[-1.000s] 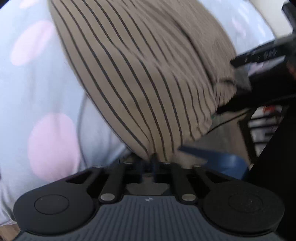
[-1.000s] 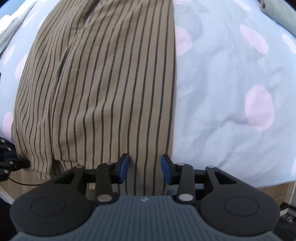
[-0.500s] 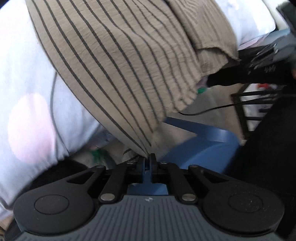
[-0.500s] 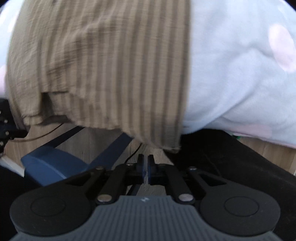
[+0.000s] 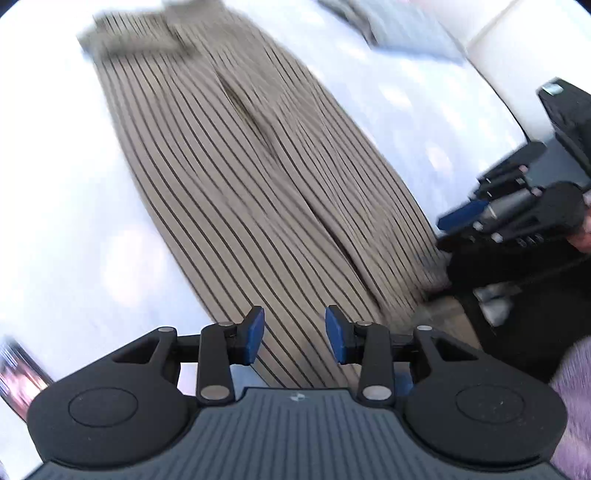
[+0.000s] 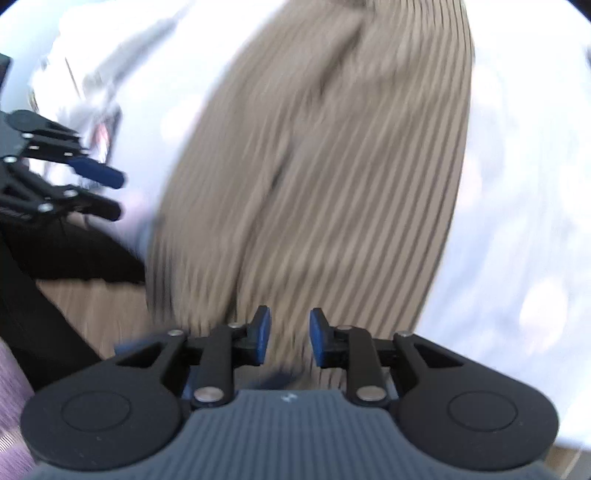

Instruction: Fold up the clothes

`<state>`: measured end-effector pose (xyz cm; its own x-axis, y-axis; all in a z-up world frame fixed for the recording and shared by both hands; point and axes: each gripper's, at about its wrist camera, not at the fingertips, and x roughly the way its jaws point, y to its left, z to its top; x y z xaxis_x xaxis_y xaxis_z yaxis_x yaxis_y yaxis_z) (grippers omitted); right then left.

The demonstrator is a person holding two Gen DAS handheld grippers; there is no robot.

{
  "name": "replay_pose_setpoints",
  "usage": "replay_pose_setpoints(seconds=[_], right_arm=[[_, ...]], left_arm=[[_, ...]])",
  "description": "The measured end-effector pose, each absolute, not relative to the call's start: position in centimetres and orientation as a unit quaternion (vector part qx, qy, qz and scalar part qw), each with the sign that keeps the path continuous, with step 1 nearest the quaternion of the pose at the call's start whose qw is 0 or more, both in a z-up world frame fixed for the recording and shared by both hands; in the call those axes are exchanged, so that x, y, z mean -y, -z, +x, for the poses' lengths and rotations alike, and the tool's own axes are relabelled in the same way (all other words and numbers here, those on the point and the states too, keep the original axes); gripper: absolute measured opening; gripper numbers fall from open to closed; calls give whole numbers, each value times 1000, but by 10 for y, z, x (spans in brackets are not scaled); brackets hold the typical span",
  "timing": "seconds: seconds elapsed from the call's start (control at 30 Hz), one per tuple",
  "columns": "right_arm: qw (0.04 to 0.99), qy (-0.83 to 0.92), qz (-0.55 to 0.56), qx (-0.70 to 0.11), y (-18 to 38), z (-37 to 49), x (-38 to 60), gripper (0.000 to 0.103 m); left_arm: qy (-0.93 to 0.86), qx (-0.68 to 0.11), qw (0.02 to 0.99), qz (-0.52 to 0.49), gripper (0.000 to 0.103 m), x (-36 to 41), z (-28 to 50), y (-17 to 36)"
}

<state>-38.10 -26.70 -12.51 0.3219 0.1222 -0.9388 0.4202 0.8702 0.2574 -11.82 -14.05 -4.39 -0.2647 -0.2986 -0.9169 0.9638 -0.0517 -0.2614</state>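
Note:
Tan trousers with thin dark stripes (image 5: 236, 177) lie stretched out on the pale spotted bedsheet (image 5: 66, 206), running away from me. My left gripper (image 5: 294, 338) hovers open above the near hem, with nothing between its blue pads. The right wrist view is motion-blurred; the same striped trousers (image 6: 332, 177) fill its middle. My right gripper (image 6: 290, 338) is open over the near end of the cloth, holding nothing. Each gripper shows in the other's view: the right gripper (image 5: 517, 214) at the right edge, the left gripper (image 6: 55, 177) at the left edge.
The bed's near edge drops to a wooden floor (image 6: 85, 306) and dark shapes below. A folded grey cloth (image 5: 399, 29) lies at the far end of the bed. A purple fuzzy sleeve (image 5: 576, 406) shows at the lower right.
Both grippers were shut on the hanging trouser hem half a second ago; now both are open and the trousers lie flat on the bed. The views have swung up over the bed.

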Motion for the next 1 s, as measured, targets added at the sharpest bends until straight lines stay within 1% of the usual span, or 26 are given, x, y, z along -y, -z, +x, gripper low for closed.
replay_pose_setpoints(seconds=[0.17,0.23,0.33,0.37,0.4,0.47,0.53,0.6,0.67,0.73,0.8,1.0], right_arm=[[836,100,163,-515,106,-319,290,28],[850,107,134,-498,107,-296,301,32],[871,114,84,-471,100,-258,323,34],[876,117,69,-463,104,-245,330,34],[880,121,55,-455,108,-233,337,34],[888,129,27,-440,112,-206,351,39],[894,140,-6,-425,122,-177,362,48],[899,147,-44,-411,135,-148,371,49],[899,156,-85,-400,148,-121,380,50],[899,156,-119,-392,159,-99,387,53],[896,149,-150,-391,169,-82,390,57],[882,142,-233,-384,189,-56,392,57]], left_arm=[[622,-432,564,329,32,193,-80,39],[609,-423,584,330,32,219,-60,41],[598,-410,604,331,32,252,-32,56],[594,-407,610,331,31,262,-23,62],[591,-406,615,328,26,271,-14,66],[594,-409,616,317,25,292,3,78],[601,-407,616,306,25,312,14,91],[609,-401,615,300,24,330,24,101],[618,-391,615,295,17,347,31,108],[636,-382,609,281,15,360,39,112],[659,-378,597,259,15,370,47,113],[683,-365,581,250,15,393,60,116]])
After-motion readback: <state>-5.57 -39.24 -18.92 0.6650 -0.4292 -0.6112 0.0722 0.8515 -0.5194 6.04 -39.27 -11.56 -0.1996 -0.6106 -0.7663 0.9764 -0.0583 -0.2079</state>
